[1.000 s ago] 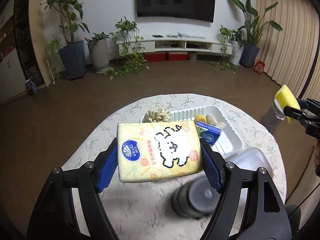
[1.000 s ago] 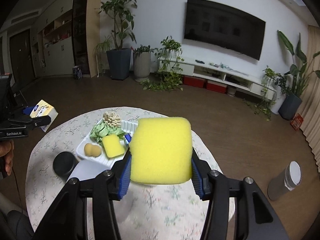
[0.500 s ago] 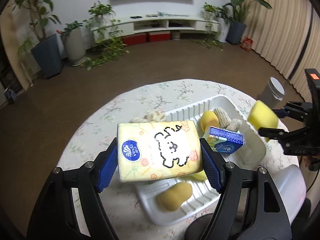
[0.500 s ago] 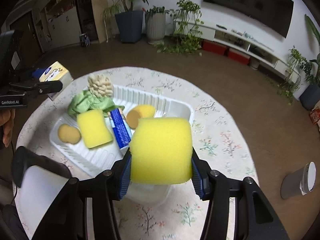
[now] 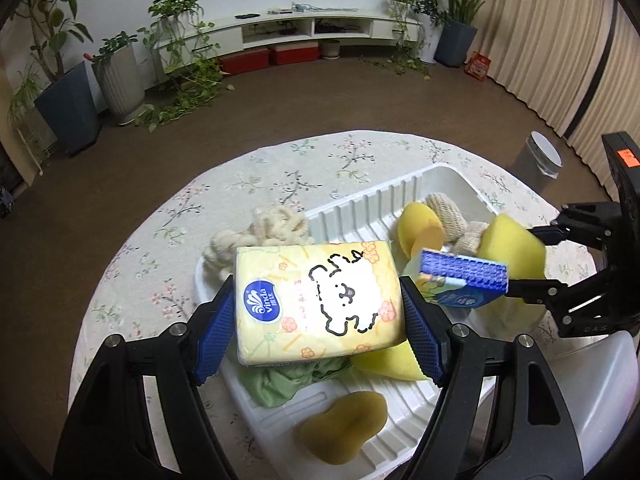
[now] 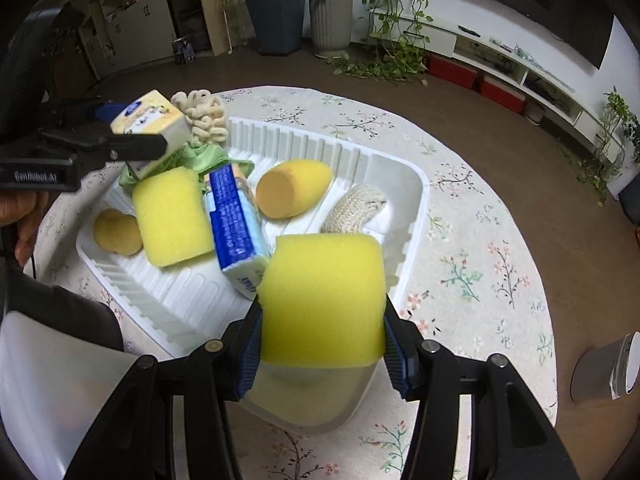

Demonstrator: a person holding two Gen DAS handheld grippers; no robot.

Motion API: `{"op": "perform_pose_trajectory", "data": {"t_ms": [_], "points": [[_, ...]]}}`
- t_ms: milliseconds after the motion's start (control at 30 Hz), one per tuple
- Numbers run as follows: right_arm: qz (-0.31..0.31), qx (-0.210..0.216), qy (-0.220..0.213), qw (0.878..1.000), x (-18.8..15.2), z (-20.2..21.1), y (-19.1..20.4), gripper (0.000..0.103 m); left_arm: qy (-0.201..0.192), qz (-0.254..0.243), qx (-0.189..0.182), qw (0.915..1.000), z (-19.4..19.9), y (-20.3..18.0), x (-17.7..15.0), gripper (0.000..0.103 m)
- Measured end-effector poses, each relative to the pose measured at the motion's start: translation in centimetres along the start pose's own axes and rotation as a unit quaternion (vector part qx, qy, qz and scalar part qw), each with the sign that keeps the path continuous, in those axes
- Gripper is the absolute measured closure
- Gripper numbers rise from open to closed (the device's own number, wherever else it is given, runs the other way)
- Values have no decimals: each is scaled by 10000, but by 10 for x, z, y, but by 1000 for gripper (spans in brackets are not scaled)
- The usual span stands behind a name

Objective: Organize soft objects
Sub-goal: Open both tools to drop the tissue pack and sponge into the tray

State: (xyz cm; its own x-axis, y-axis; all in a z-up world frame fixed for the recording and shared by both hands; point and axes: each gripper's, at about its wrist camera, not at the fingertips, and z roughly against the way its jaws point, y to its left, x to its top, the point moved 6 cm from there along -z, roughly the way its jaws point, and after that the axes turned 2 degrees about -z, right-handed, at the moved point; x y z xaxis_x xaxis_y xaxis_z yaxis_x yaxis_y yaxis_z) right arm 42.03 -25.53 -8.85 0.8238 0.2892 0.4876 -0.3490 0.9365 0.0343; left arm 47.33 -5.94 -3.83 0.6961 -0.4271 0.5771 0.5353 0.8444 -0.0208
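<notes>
Blue-padded fingers (image 5: 216,328) of the left gripper (image 5: 318,322) are clamping a yellow tissue pack (image 5: 316,300) above the white tray's (image 6: 256,288) left end, on a round floral-clothed table (image 6: 472,248) in a plant-lined living room; the right gripper (image 6: 322,346) is squeezing a yellow sponge (image 6: 322,304) over the tray's near corner, both tilting downward.

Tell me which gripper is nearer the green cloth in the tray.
Left. The left gripper, holding the tissue pack, hangs just over the green cloth; the right gripper, holding a yellow sponge, is across the tray.
</notes>
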Motion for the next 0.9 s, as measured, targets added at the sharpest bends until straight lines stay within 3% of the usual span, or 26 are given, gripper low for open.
{"op": "perform_pose_trajectory", "data": {"t_ms": [433,600,767,900], "points": [[464,-219,109,9986,1,-7,8,46,336,-164,-37,9993,-19,-10,-7,27],[504,-292,42,9983,2,-4,9,43,251,-74,-40,9997,-15,-9,-8,22],[523,-319,-96,9981,5,3,9,34,99,-28,-7,9999,-2,-5,-7,9],[538,-335,-225,9977,5,11,8,27,-100,68,49,9999,16,-2,-5,6]]}}
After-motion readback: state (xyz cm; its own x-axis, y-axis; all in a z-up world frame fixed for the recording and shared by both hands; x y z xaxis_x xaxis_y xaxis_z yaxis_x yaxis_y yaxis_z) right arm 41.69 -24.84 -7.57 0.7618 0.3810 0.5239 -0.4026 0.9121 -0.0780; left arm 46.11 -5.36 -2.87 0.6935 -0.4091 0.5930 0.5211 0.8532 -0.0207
